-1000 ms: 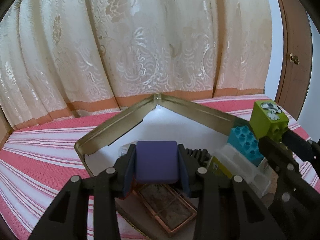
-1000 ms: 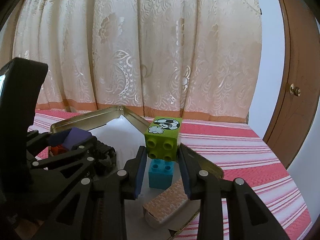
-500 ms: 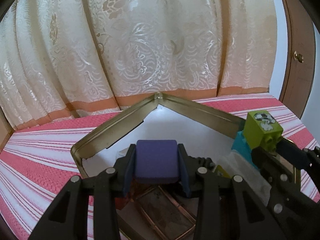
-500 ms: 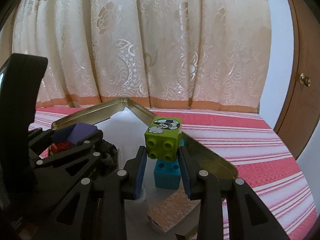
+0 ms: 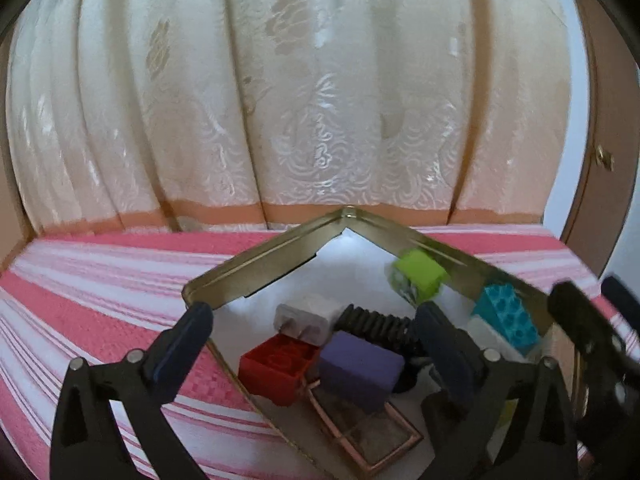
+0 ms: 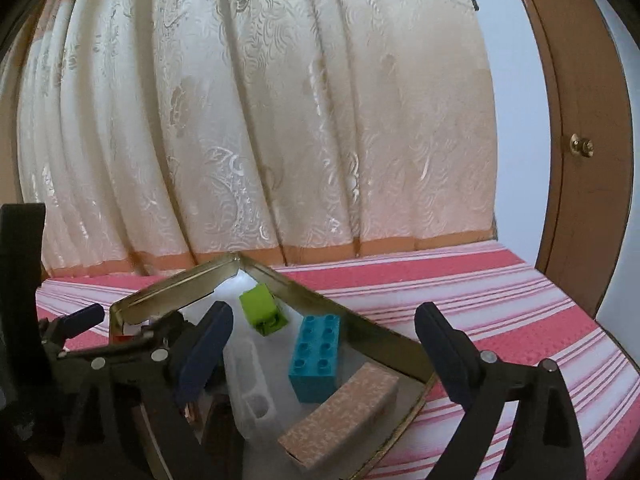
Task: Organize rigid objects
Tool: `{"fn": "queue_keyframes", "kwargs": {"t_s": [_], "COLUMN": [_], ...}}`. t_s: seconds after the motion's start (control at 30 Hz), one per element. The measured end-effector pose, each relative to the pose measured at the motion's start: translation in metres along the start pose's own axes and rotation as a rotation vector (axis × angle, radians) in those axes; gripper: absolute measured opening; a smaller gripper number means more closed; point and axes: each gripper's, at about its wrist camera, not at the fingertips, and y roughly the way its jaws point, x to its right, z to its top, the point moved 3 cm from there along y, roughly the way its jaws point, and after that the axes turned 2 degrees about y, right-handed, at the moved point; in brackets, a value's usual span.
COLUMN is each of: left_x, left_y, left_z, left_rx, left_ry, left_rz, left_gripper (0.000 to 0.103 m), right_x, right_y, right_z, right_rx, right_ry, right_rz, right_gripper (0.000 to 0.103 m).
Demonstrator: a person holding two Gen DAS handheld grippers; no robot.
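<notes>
The left gripper is standing with its jaws spread wide; they have just been opening, and nothing is being pinched. The purple block is lying inside the gold metal tray, low between the two open fingers but touching neither. It is resting against the red brick on its left and partly over a copper-framed palette nearer the viewer. Just beyond it, a white plug adapter and a black ribbed part are sitting on the white tray floor.

The right gripper is likewise spread, its jaws having just been opening, and it is gripping nothing. The lime green brick is lying tipped on its side in the far corner of the tray, close to the right-hand wall and well beyond the fingertips. In the left wrist view it is appearing blurred. The teal brick is lying flat, studs up, between the spread fingers and nearer than the green one. A speckled pink box is resting at the near right edge of the tray, and a clear plastic case is lying to the left of the teal brick.

The tray is sitting on a pink-and-white striped cloth, with a cream curtain hanging behind.
</notes>
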Motion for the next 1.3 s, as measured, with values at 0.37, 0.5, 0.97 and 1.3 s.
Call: {"fn": "queue_keyframes", "kwargs": {"t_s": [0.37, 0.5, 0.97, 1.3], "left_x": [-0.010, -0.013, -0.026, -0.032], "left_y": [-0.044, -0.057, -0.078, -0.092], "left_z": [-0.010, -0.013, -0.024, -0.030], "left_rx": [0.151, 0.189, 0.211, 0.230], "left_ry": [0.033, 0.038, 0.005, 0.015], "left_rz": [0.028, 0.042, 0.038, 0.062], "left_gripper": [0.103, 0.103, 0.103, 0.103], "right_x": [-0.002, -0.007, -0.024, -0.031], "right_y": [-0.020, -0.032, -0.067, -0.091], "right_z": [0.002, 0.000, -0.012, -0.015], "right_rx": [0.089, 0.120, 0.157, 0.230], "right_ry": [-0.004, -0.021, 0.007, -0.016], "right_rz": [-0.026, -0.065, -0.098, -0.116], "right_gripper": [0.094, 0.094, 0.094, 0.095]}}
